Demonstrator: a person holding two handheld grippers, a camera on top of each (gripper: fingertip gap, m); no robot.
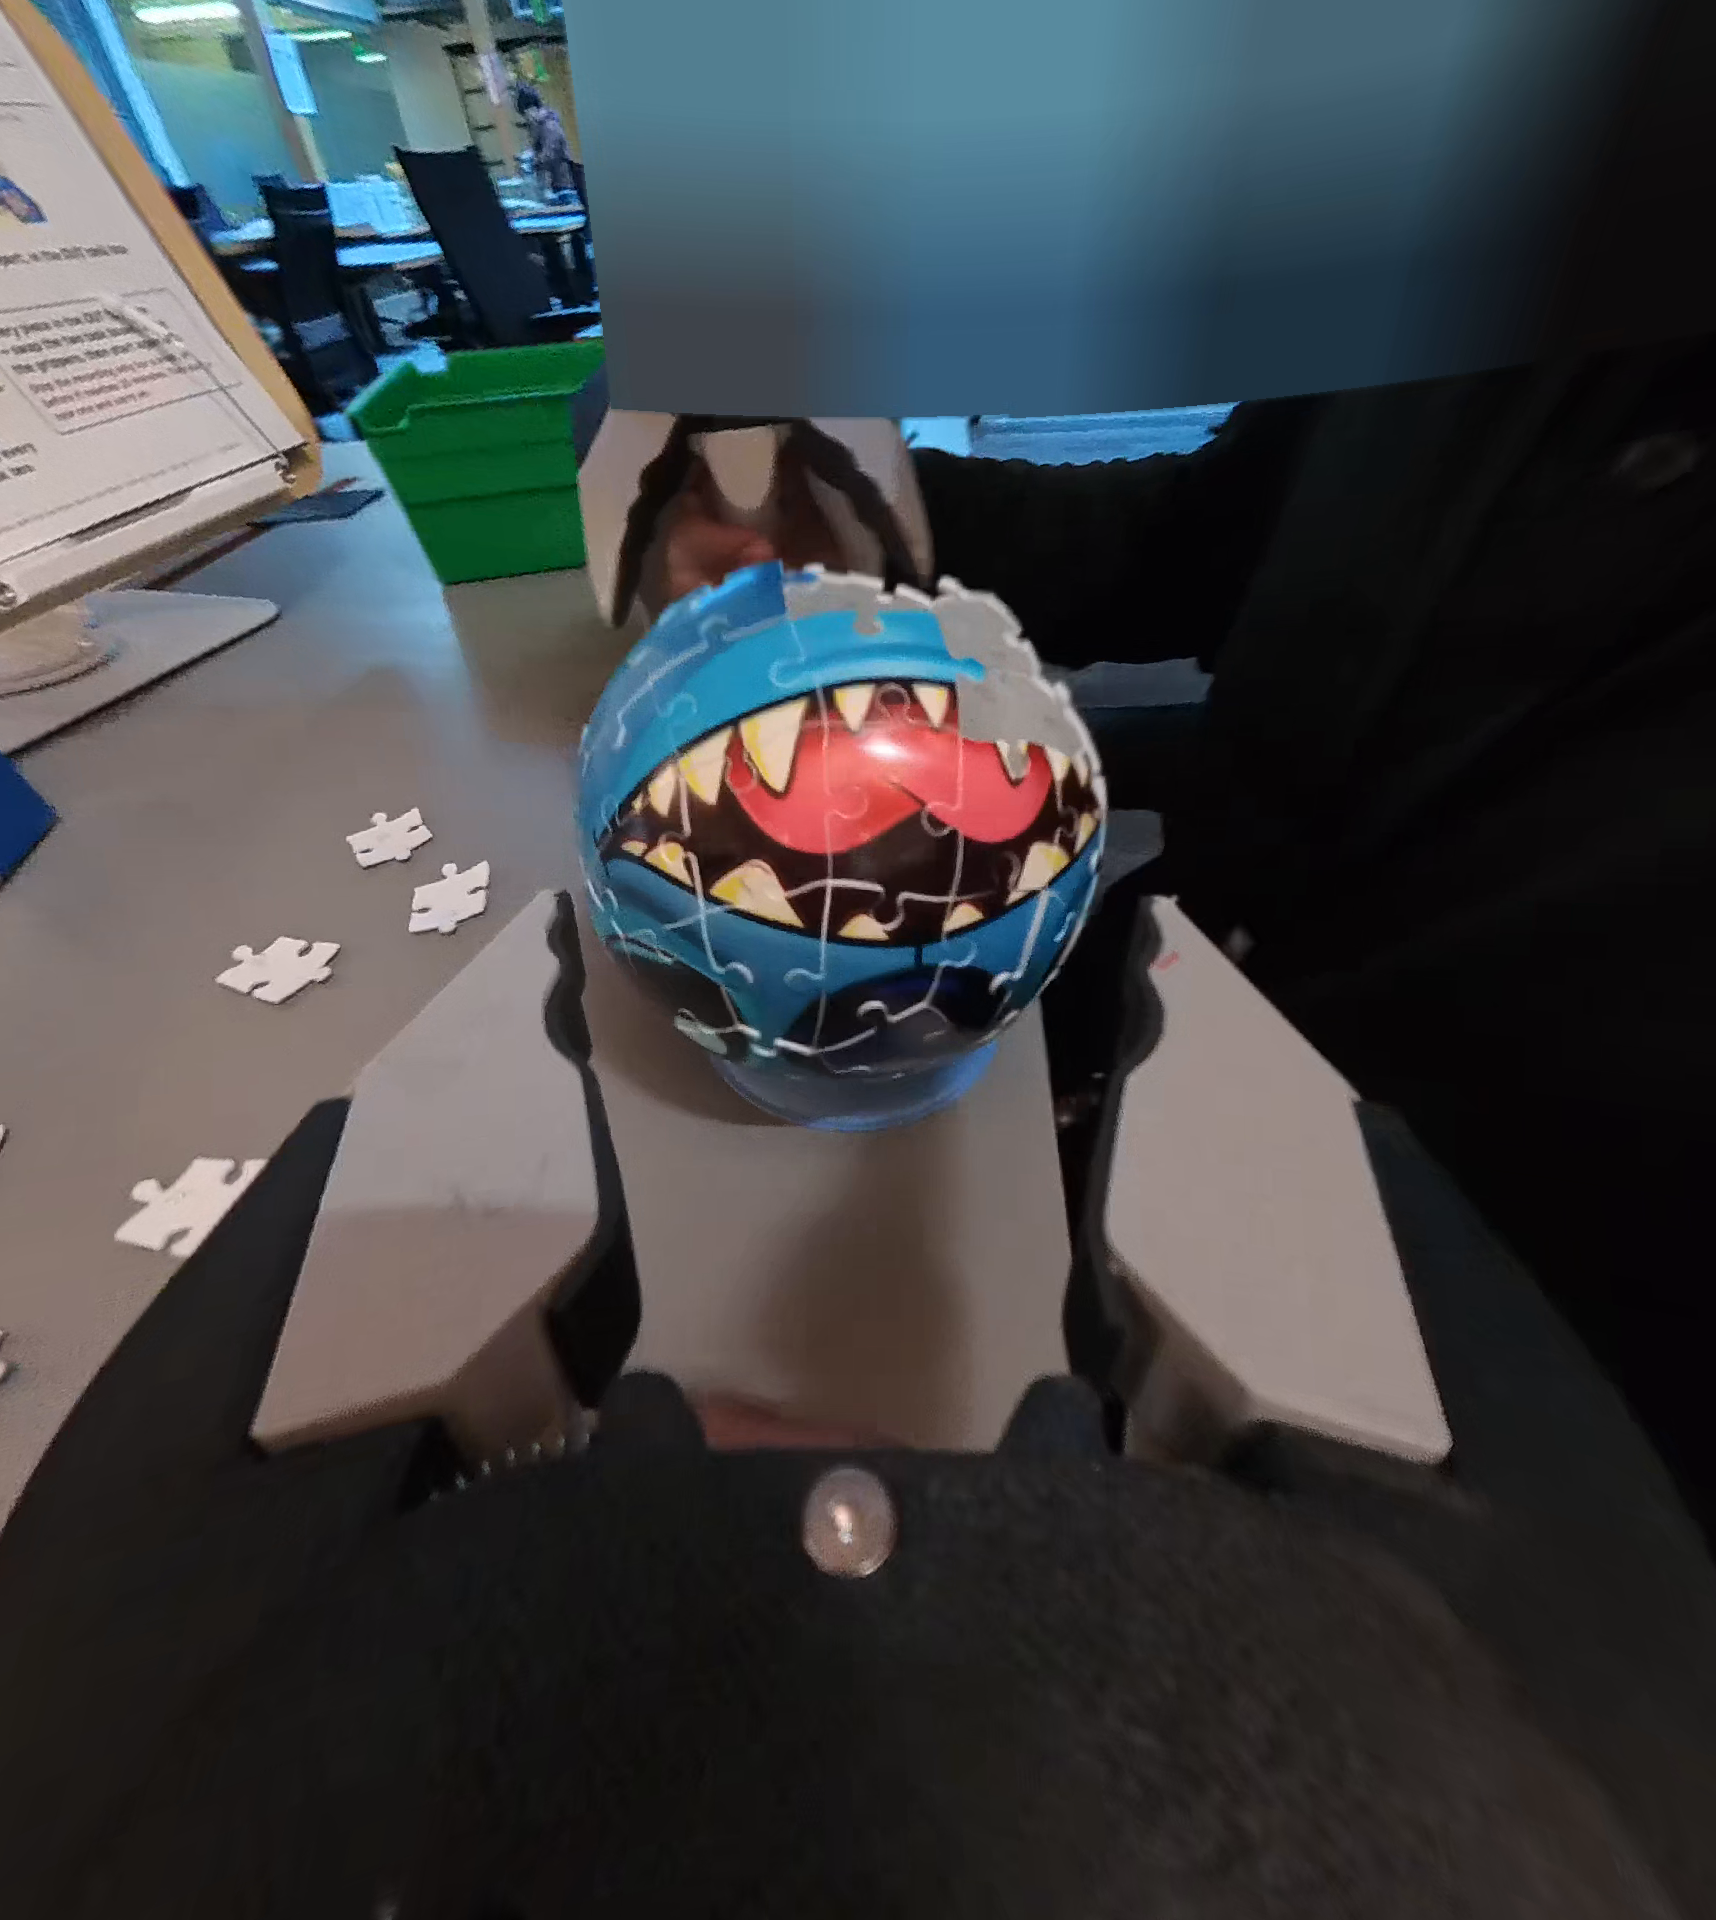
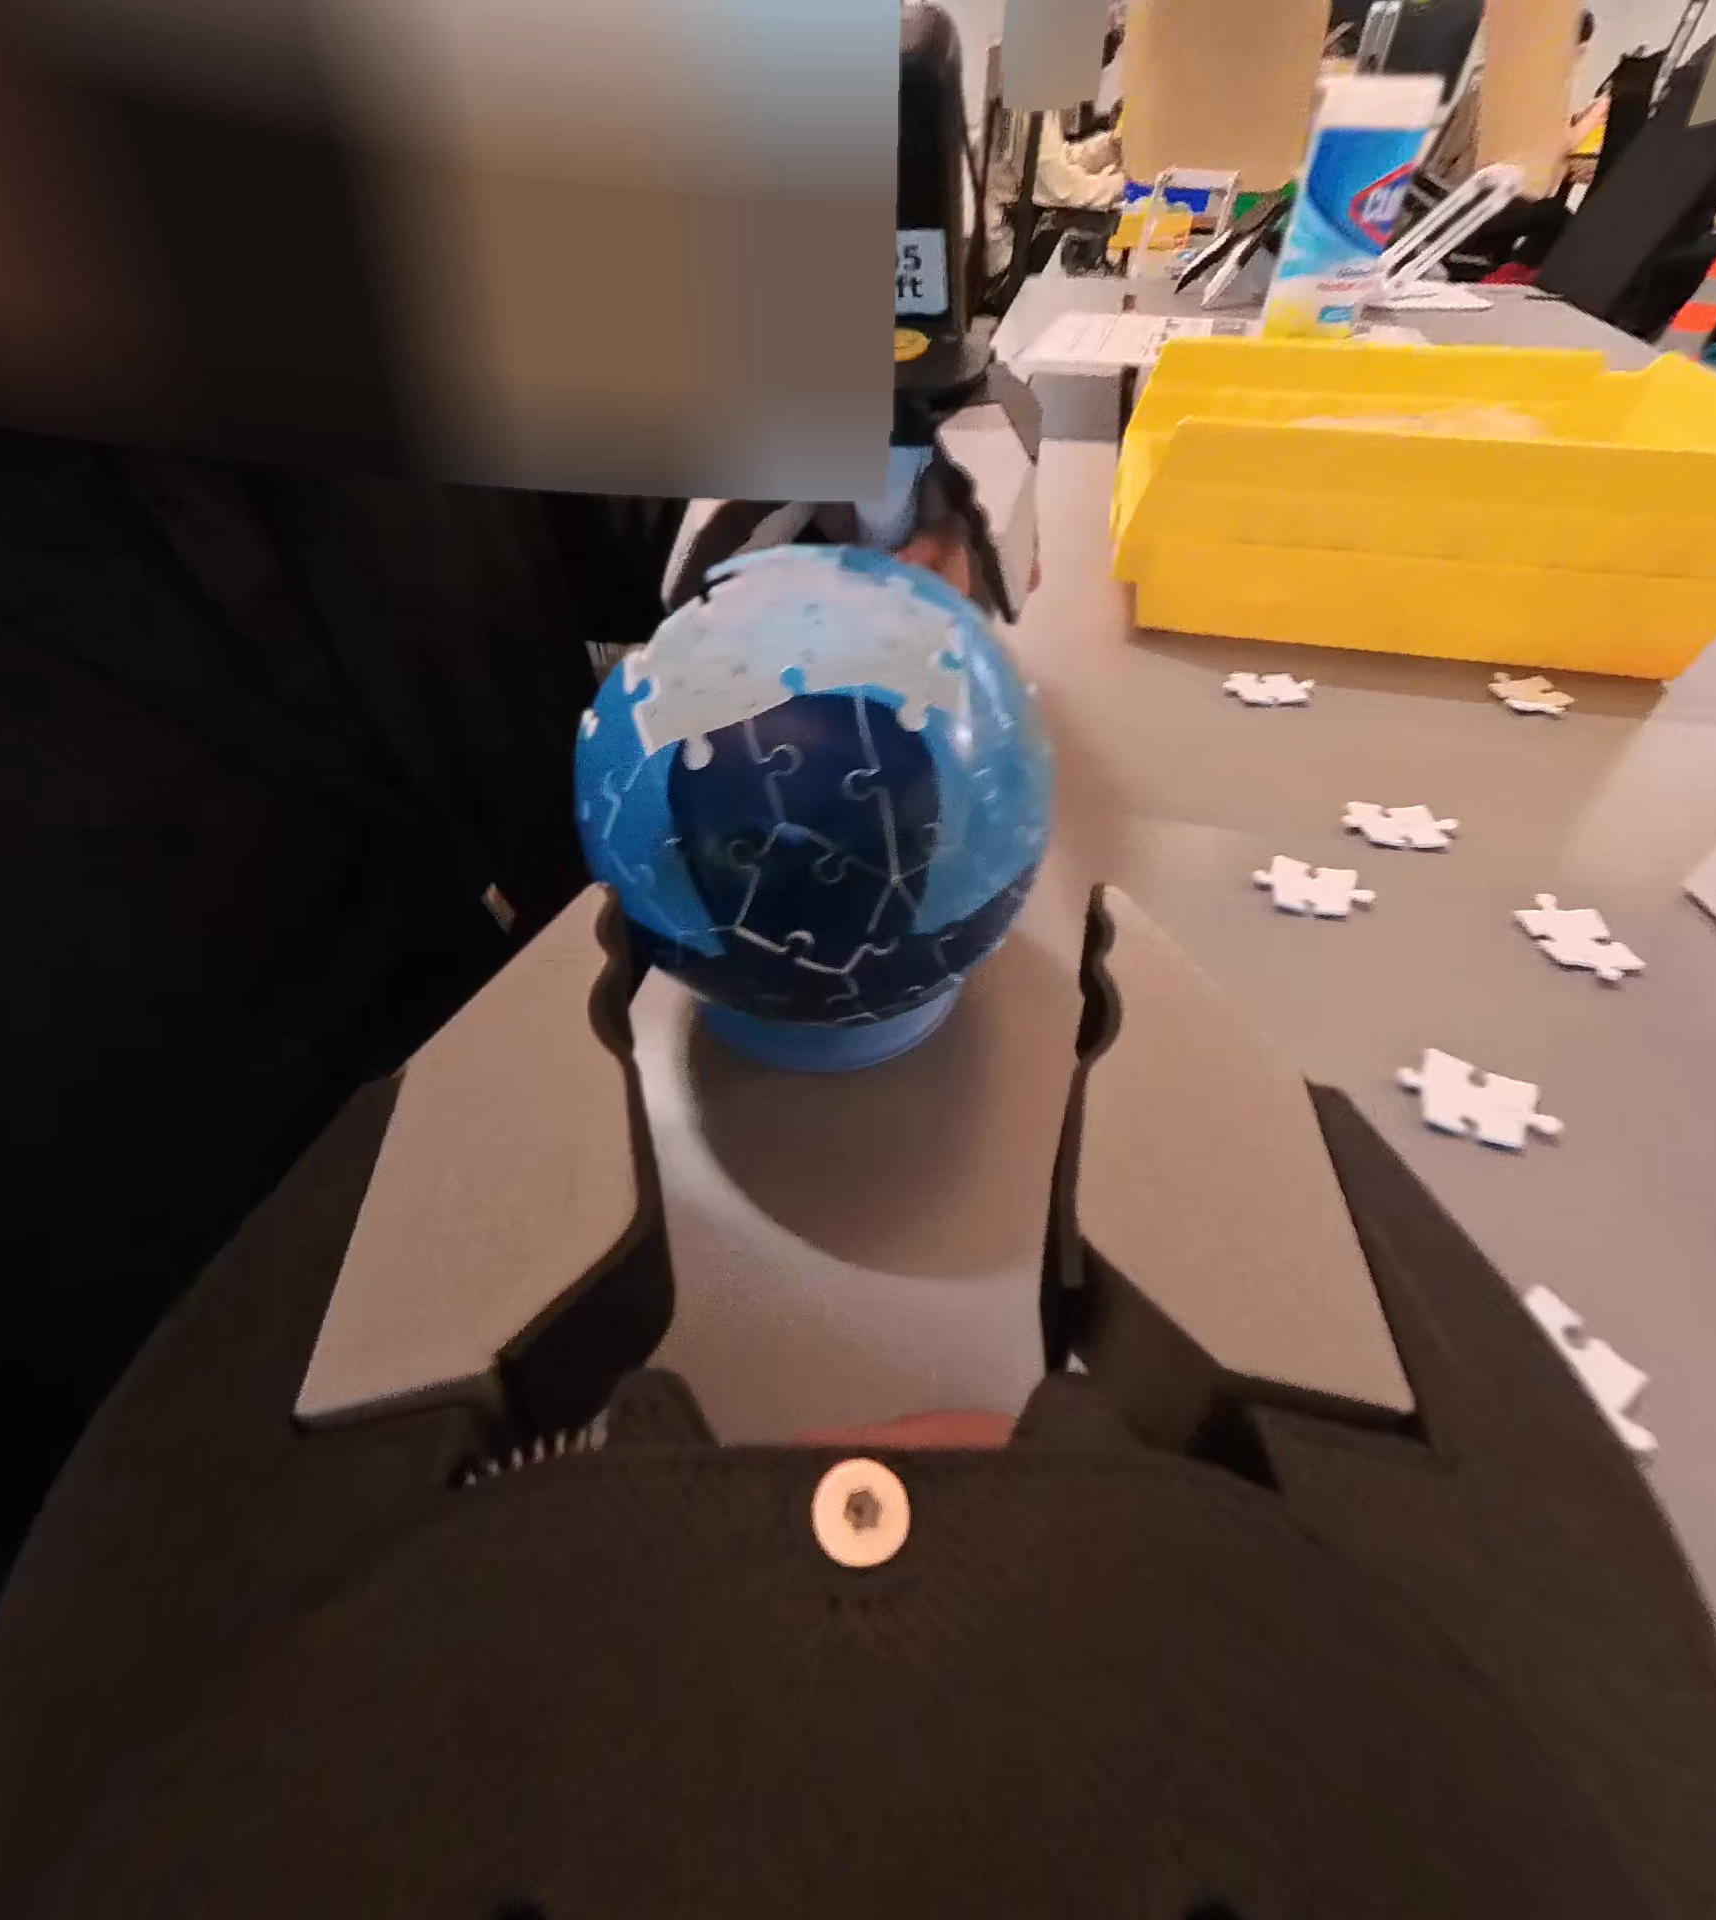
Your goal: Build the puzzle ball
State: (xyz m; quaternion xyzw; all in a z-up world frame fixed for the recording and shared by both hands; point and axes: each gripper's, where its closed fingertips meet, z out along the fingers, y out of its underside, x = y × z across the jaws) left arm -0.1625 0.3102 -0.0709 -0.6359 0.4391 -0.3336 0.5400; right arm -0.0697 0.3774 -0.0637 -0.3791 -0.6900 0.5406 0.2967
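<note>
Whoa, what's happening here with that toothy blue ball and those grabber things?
A person is building a puzzle ball with a two-finger gripper in each hand. The ball sits on a blue stand on the grey table, mostly assembled, with its top unfinished. The left gripper and right gripper face it from opposite sides, both open and holding nothing. Loose white puzzle pieces lie scattered on the table, waiting to go in.

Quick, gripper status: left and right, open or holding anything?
Left gripper: open, holds nothing; puzzle ball sits at its fingertips.
Right gripper: open, holds nothing, facing the ball's other side.
</note>
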